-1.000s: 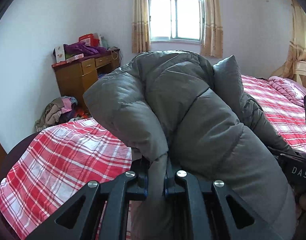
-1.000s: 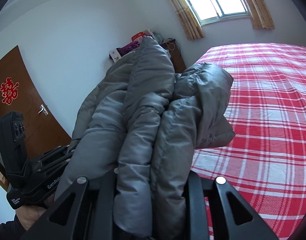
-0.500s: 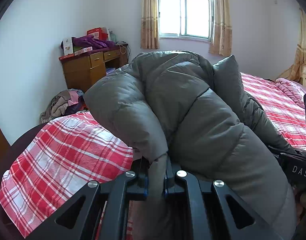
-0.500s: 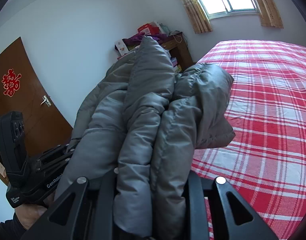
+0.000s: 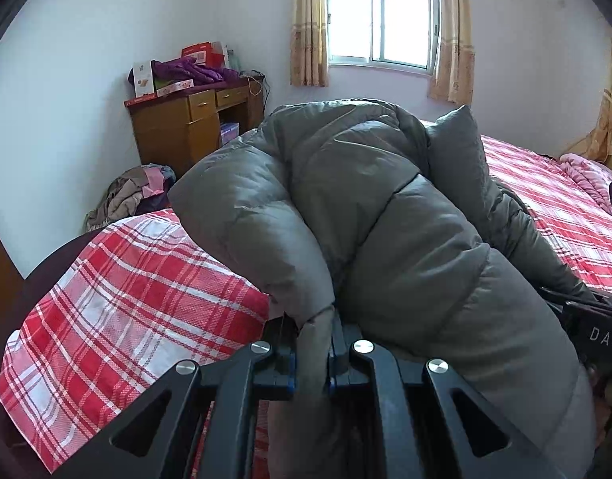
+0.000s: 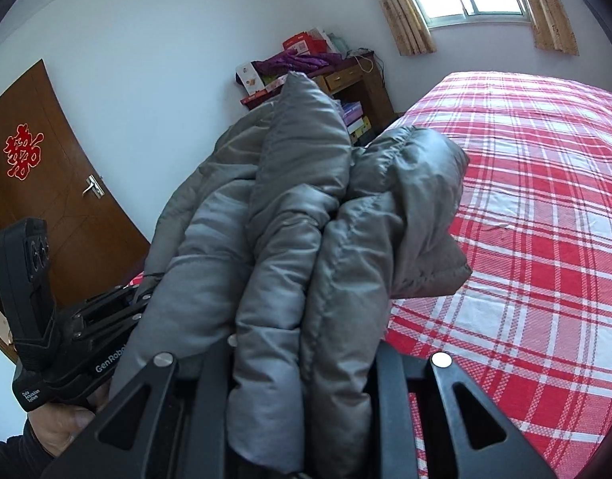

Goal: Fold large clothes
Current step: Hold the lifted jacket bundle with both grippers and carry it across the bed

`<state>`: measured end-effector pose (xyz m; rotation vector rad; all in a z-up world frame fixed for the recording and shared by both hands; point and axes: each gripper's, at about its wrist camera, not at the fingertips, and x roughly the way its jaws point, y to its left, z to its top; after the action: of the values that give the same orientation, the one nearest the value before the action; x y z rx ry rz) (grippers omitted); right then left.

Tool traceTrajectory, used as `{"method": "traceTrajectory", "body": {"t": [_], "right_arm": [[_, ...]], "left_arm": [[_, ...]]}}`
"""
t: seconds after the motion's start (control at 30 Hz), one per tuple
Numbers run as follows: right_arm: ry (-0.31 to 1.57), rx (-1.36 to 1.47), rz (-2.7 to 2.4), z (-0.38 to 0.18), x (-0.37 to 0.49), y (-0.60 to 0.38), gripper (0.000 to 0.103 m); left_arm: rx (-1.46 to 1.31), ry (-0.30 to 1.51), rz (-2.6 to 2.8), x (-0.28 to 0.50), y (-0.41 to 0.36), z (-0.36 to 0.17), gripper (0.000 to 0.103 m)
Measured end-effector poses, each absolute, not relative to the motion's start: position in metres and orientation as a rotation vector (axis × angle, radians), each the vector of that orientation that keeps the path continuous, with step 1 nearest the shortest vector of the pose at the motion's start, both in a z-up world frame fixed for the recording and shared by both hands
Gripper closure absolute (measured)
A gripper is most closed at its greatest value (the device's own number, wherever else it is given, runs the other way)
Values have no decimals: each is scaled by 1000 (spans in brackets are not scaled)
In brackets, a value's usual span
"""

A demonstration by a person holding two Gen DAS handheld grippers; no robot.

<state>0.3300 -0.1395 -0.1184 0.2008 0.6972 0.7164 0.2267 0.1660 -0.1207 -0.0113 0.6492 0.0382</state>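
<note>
The grey coat (image 5: 385,215) hangs bunched over the bed (image 5: 118,291), its near corner edge at 8 o'clock in the left view. Left tool (image 5: 310,353) is pinched tight on a thin fold; right tool (image 6: 306,363) clamps a thick wad of coat (image 6: 306,239). Bare bed (image 6: 537,207) spreads wide from 1 to 4 o'clock in the right view. Since earlier, the desk (image 5: 186,127) and window (image 5: 381,24) have slid rightward in the left view; both grips are unchanged.

Right gripper (image 6: 302,363) fingertips buried under bunched grey down jacket (image 6: 290,239), left gripper (image 5: 310,353) pads mostly covered by the same fabric, bed (image 6: 545,199) cut off at three o'clock, box lettering on the desk (image 5: 178,127) illegible
</note>
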Motion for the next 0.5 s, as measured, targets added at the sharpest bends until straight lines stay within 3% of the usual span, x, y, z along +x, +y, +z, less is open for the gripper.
{"method": "traceTrajectory", "body": {"t": [0.5], "right_arm": [[754,189,714,-132,356,-123,79]], "left_arm": [[-4,693,69,236,184,-143,92]]}}
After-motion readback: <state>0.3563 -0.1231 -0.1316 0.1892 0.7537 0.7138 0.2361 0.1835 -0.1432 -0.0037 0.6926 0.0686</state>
